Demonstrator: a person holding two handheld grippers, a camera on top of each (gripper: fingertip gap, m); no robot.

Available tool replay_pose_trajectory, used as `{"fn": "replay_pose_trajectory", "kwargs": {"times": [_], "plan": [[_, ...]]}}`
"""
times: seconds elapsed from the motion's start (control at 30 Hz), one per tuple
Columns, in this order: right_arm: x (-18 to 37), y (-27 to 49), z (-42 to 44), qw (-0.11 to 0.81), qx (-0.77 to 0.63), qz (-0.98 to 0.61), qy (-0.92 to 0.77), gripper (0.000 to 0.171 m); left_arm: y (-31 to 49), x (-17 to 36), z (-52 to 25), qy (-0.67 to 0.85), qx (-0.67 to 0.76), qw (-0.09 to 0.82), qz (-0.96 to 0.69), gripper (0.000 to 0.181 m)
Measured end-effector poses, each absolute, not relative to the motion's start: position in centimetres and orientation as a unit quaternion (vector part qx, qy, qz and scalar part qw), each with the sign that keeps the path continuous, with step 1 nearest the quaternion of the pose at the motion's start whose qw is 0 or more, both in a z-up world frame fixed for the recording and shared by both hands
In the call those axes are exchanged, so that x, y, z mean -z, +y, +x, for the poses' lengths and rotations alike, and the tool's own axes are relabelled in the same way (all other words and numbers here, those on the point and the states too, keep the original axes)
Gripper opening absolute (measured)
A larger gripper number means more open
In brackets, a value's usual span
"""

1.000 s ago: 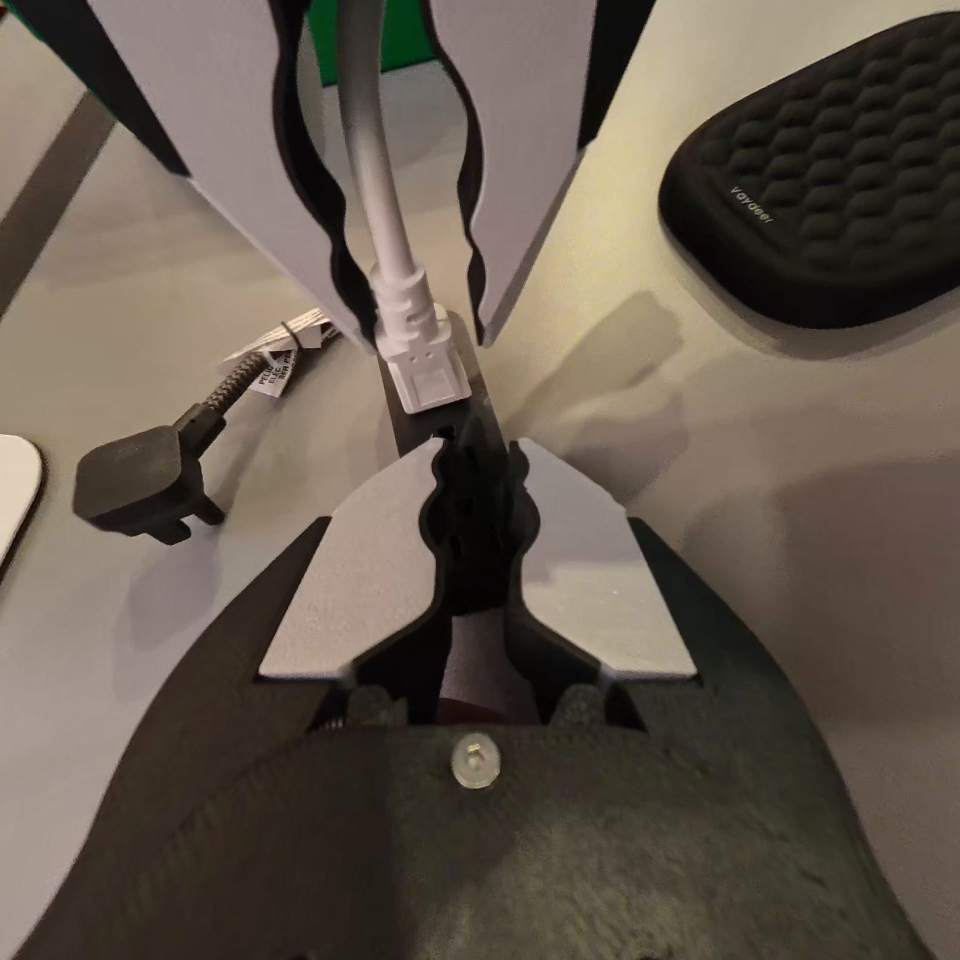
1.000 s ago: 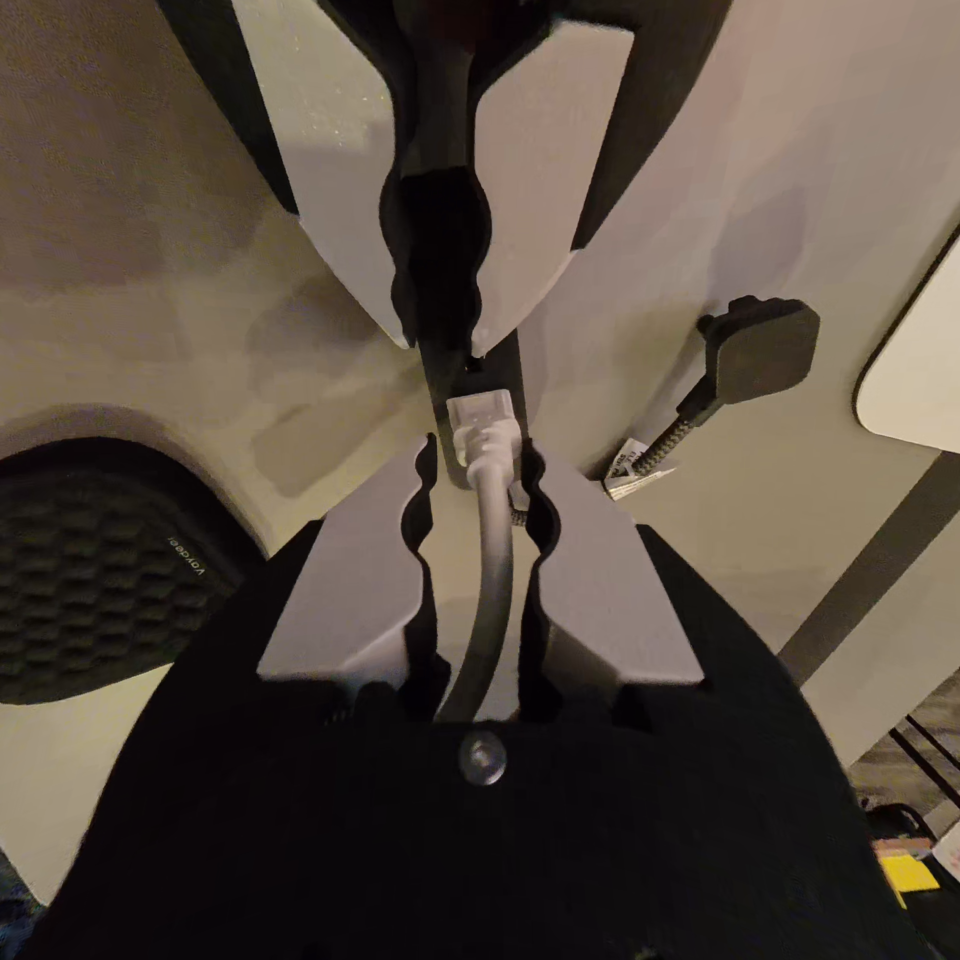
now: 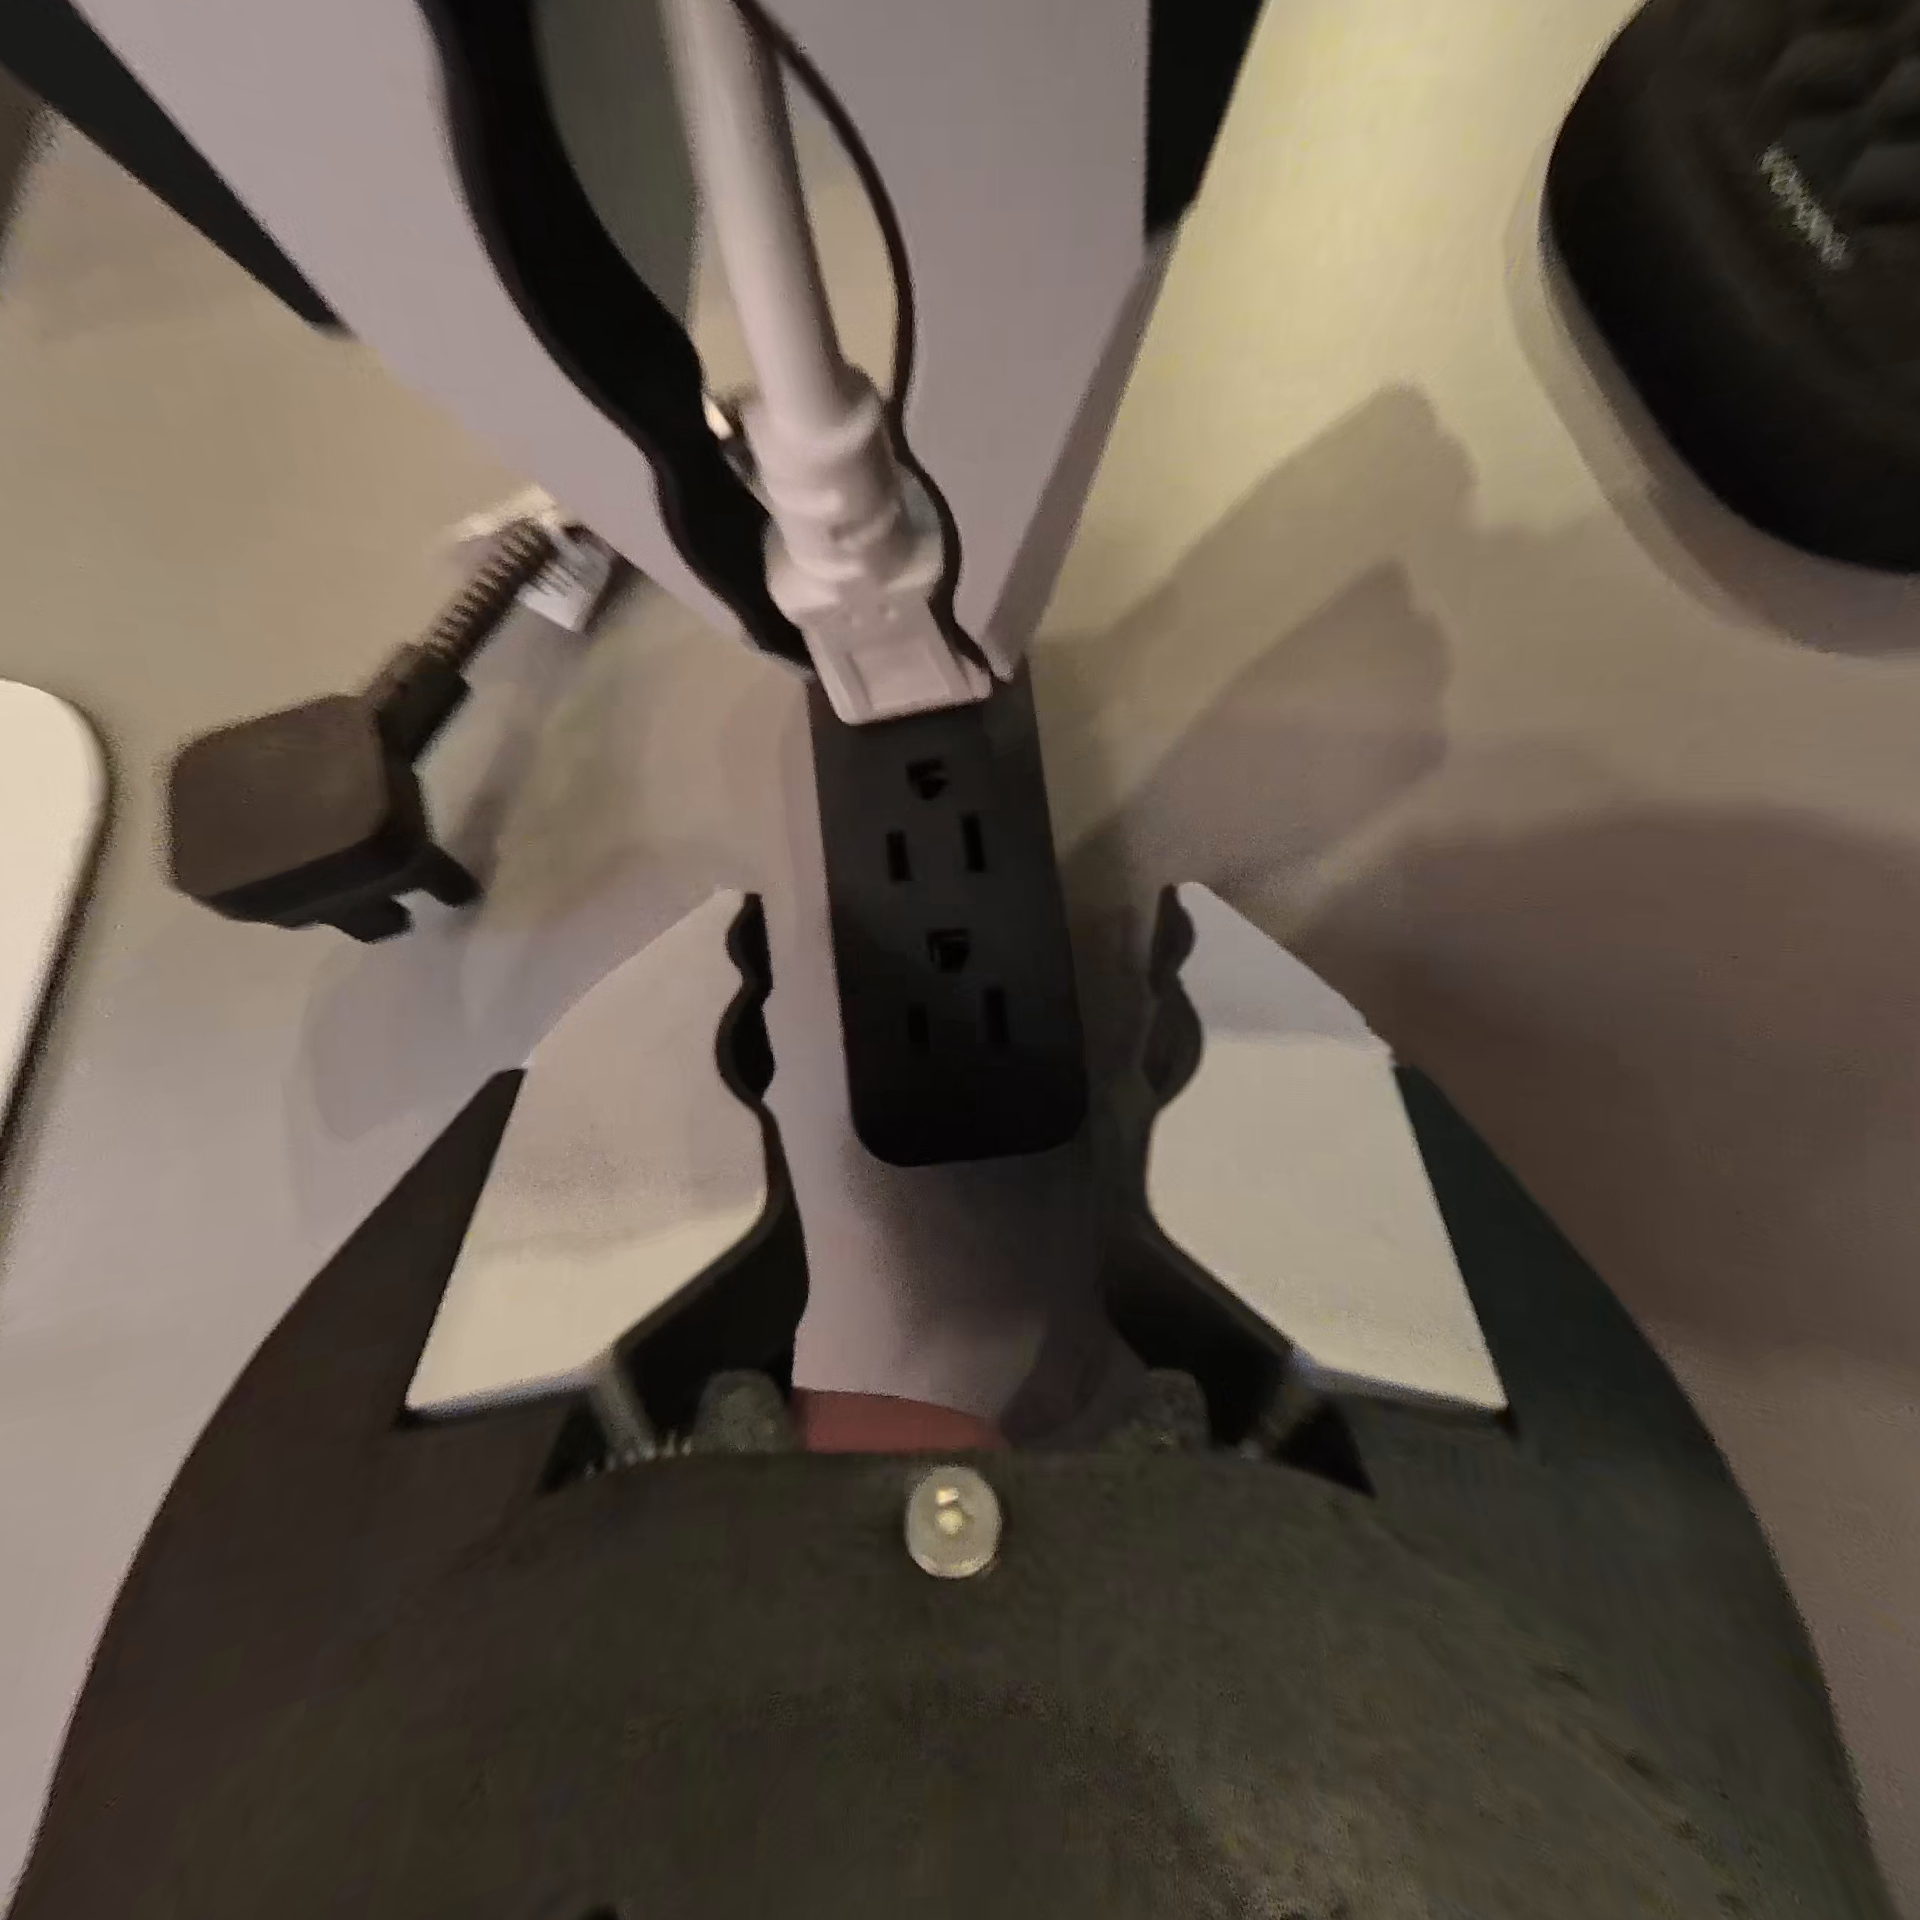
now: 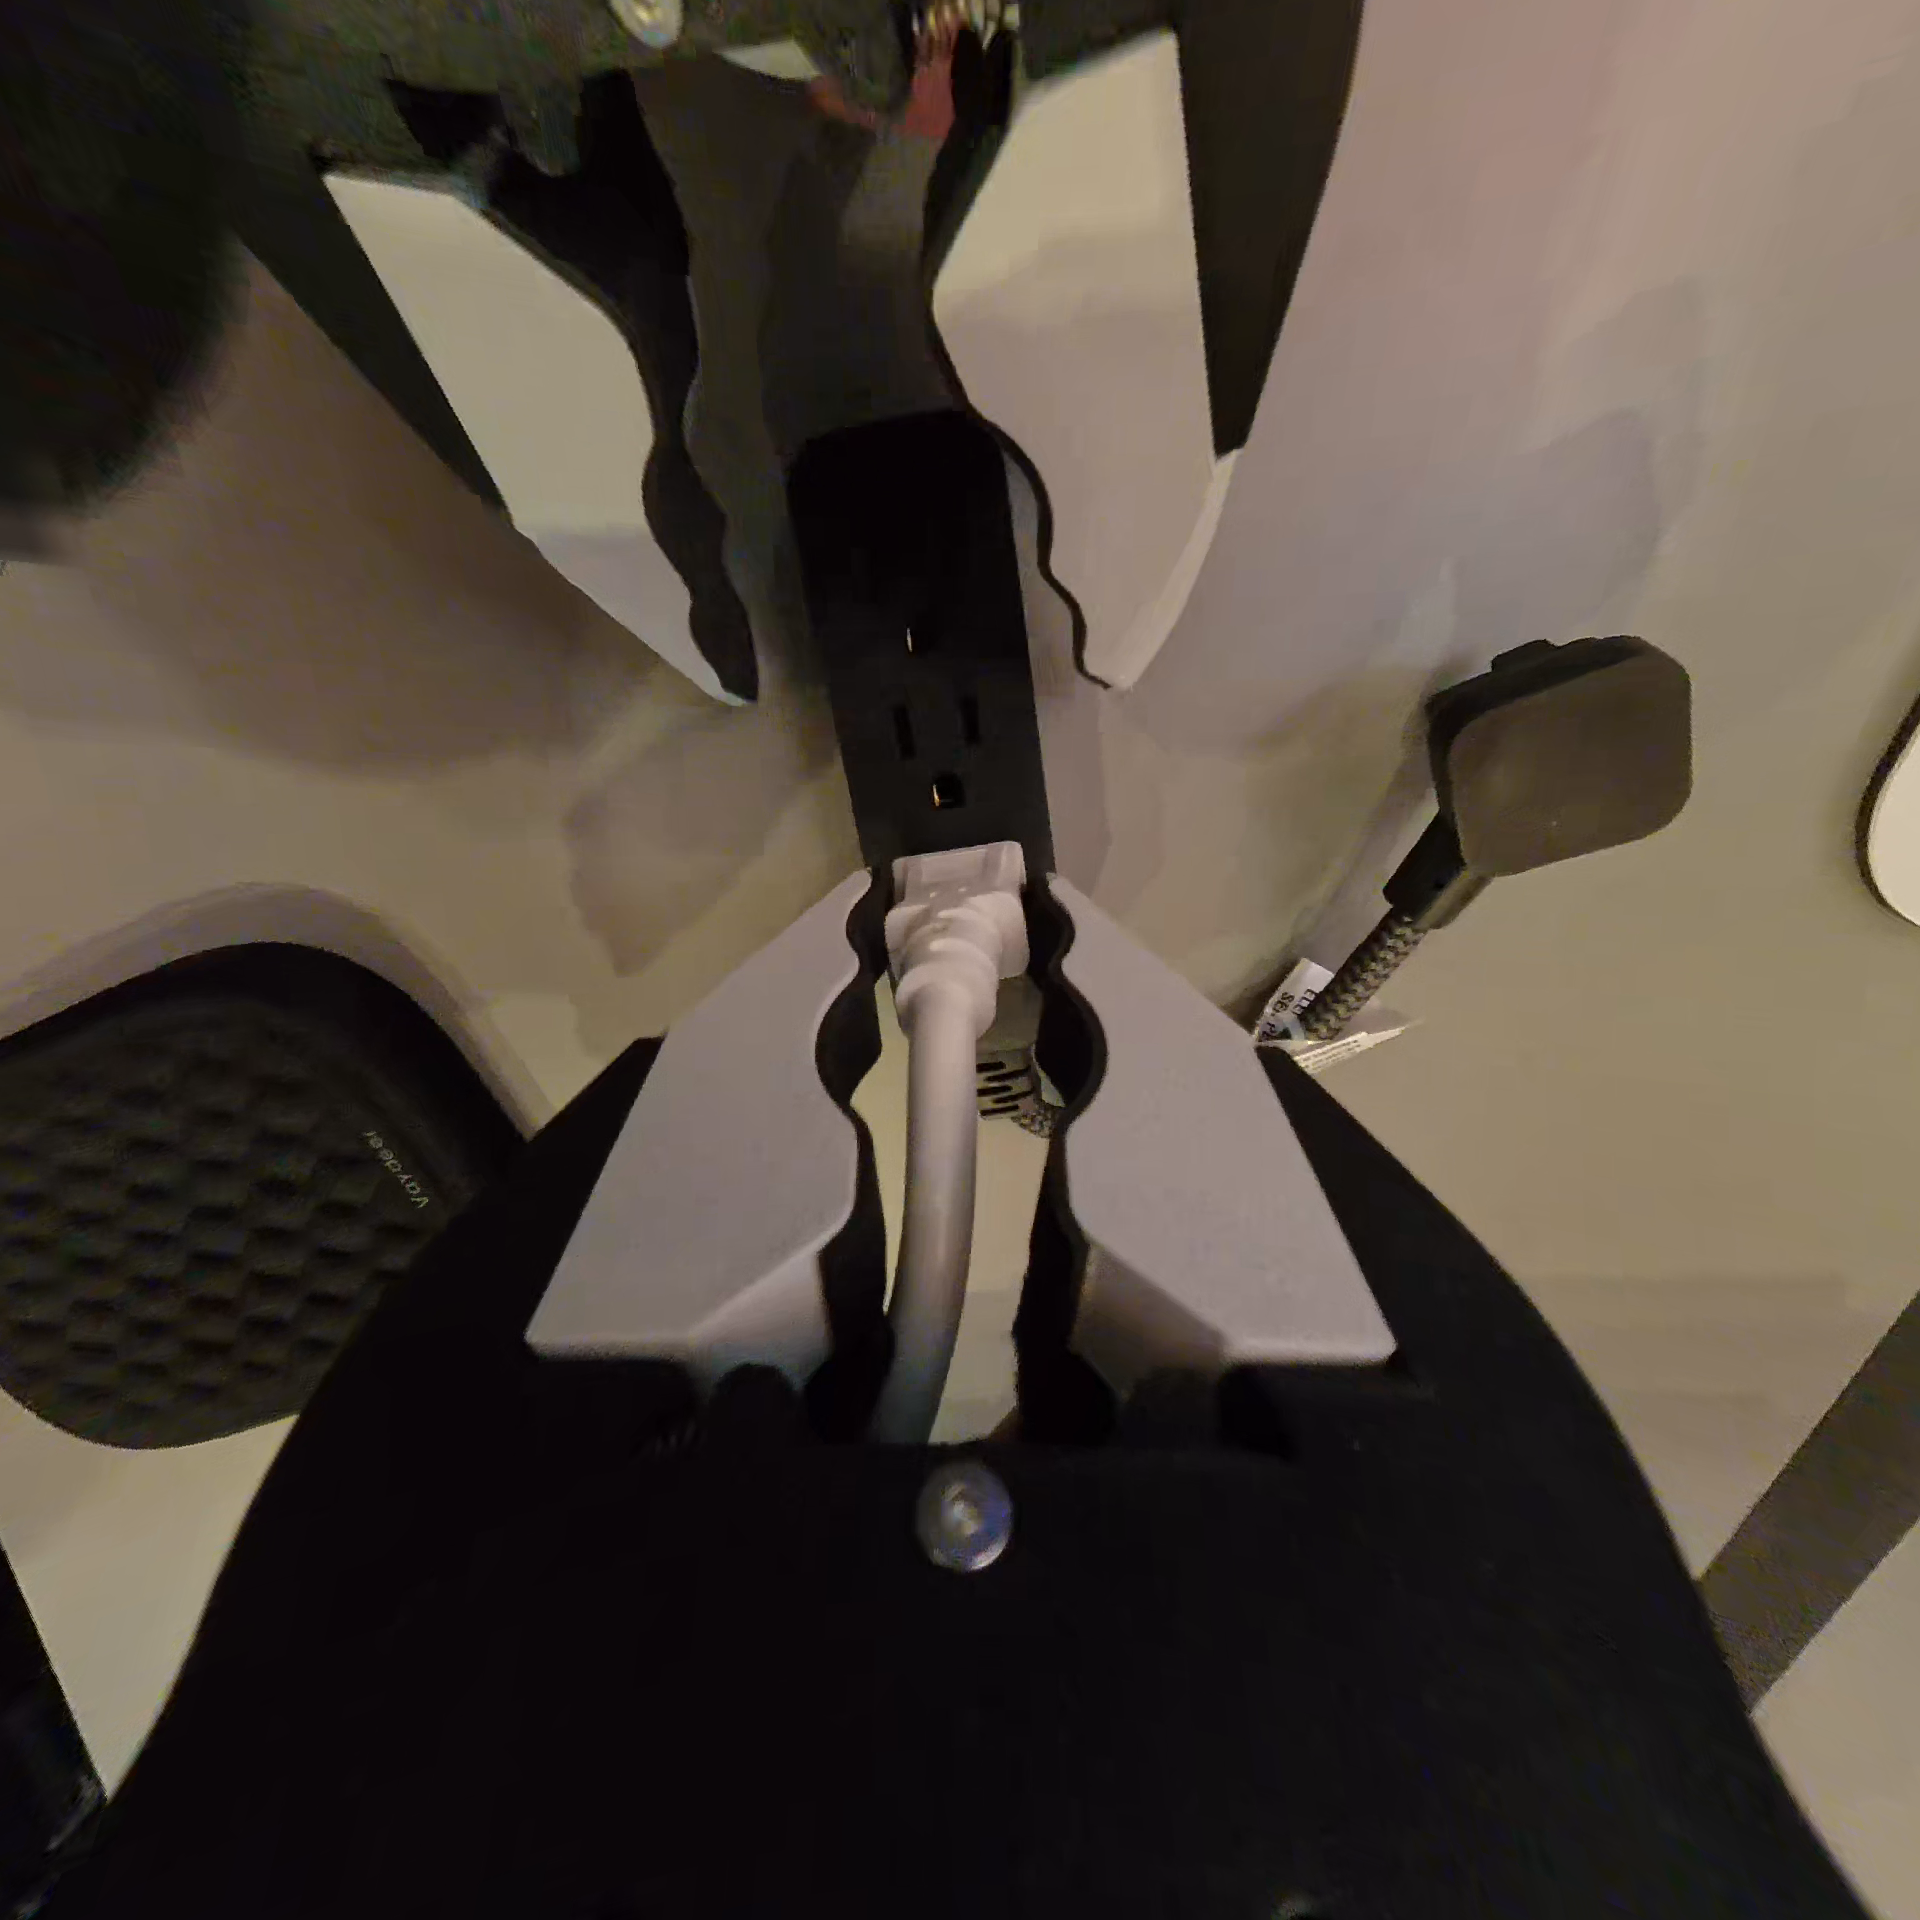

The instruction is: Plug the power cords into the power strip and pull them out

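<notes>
A black power strip (image 3: pixel 951 935) lies on the pale table (image 3: pixel 1558 1195), with two free outlets showing. A white plug (image 4: pixel 961 914) on a grey-white cord sits on the strip's end outlet. My right gripper (image 4: pixel 958 894) is shut on the white plug; it also shows at the top of the left wrist view (image 3: pixel 883 644). My left gripper (image 3: pixel 961 904) is open, its fingers standing either side of the strip's other end, apart from it. The strip also shows in the right wrist view (image 4: pixel 925 665).
A black plug on a braided cord (image 3: pixel 301 810) lies loose on the table beside the strip, also in the right wrist view (image 4: pixel 1558 758). A black textured wrist pad (image 4: pixel 208 1195) lies on the other side. A white rounded object (image 3: pixel 31 883) sits at the edge. The left gripper's tips are roughly 4 cm from the right gripper's.
My left gripper has opened, let go of the power strip and drawn back along it. My right gripper has slid forward from the cord onto the white plug.
</notes>
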State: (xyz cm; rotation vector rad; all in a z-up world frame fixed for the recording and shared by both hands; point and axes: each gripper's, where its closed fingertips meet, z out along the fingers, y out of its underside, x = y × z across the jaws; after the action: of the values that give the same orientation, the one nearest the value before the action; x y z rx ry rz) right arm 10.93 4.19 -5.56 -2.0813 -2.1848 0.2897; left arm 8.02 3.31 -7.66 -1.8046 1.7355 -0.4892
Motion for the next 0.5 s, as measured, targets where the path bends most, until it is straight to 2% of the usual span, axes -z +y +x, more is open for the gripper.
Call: {"fn": "replay_pose_trajectory", "kwargs": {"times": [0.03,0.17,0.5], "plan": [[5.6,4.2,10.9,0.056,-0.097,-0.688,-0.717,0.023,2.9,8.3,7.6,0.66,0.179,0.265,-0.68,0.072],[5.6,4.4,10.6,0.056,-0.1,-0.7,-0.705,0.023,3.6,8.0,6.6,0.682,0.14,0.247,-0.674,0.044],[5.5,5.2,9.2,0.058,-0.108,-0.726,-0.677,0.022,4.8,6.6,5.9,0.742,0.082,0.182,-0.64,0.04]]}}
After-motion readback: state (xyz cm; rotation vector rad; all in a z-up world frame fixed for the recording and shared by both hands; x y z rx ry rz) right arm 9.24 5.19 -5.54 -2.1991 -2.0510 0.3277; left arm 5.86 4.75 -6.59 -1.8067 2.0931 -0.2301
